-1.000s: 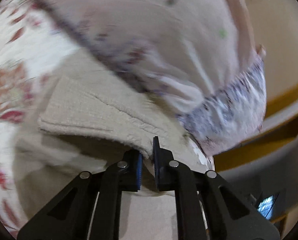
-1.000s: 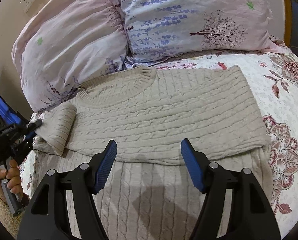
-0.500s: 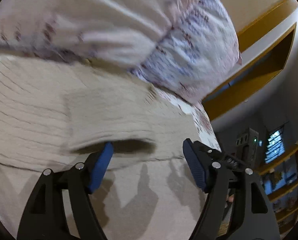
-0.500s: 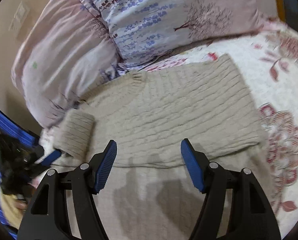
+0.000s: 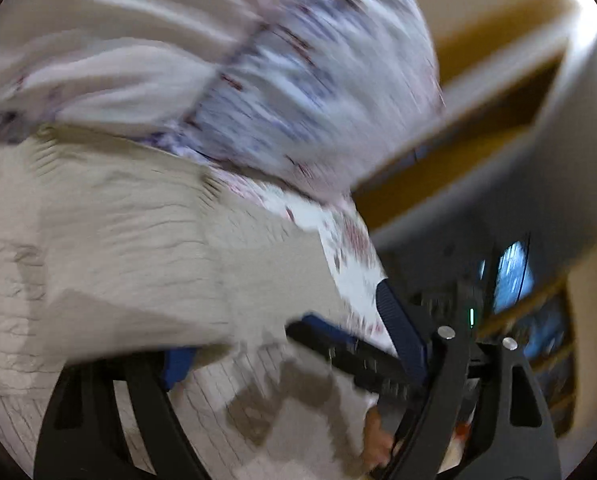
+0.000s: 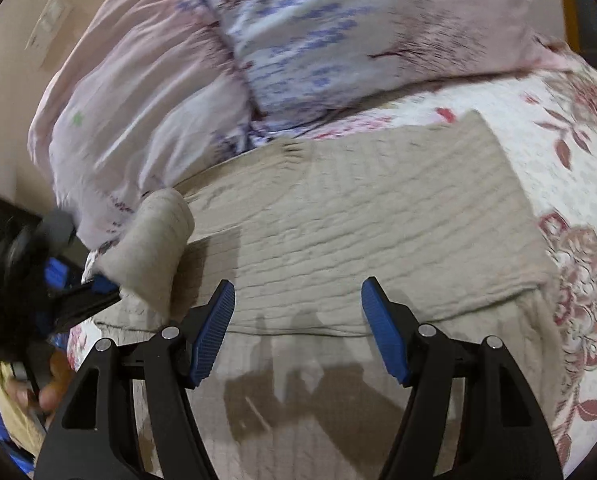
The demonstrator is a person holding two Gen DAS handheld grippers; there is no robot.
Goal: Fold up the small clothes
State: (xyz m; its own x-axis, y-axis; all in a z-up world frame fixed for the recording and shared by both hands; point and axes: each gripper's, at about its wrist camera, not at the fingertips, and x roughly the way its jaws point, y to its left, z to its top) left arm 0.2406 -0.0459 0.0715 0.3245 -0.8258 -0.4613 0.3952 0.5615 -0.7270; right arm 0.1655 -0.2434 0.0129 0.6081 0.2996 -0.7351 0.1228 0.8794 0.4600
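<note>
The bed's floral quilt point(image 6: 570, 184) takes up most of what you can see, with two big pillows point(image 6: 298, 40) piled at the head against a beige wall that has a switch plate point(image 6: 50, 20) on it. In the left wrist view, which is badly smeared, there's yellow wood trim point(image 5: 458, 168) and something glowing blue point(image 5: 514, 276) on the far side of the room.

The beige cable-knit sweater point(image 6: 358, 216) lies flat on the quilt, folded across so its upper half forms a neat rectangle, neckline just below the pillows. One sleeve point(image 6: 154, 252) sits rolled up at its left edge, not tucked in yet.

The right gripper point(image 6: 298, 332) hovers above the fold line, jaws fairly wide apart and nothing in them. The left gripper point(image 5: 286, 340) has just been opening its jaws (it was pinched onto the knit a moment back); they're wide now and, as far as the blur lets me judge, clear of the fabric. In the right view it shows right beside that sleeve point(image 6: 78, 292).

What could go wrong, I reckon: the sleeve roll looks loose, so it may flop outward off the body. A ribbed pad snagging the chunky knit could also drag the tidy fold crooked.
</note>
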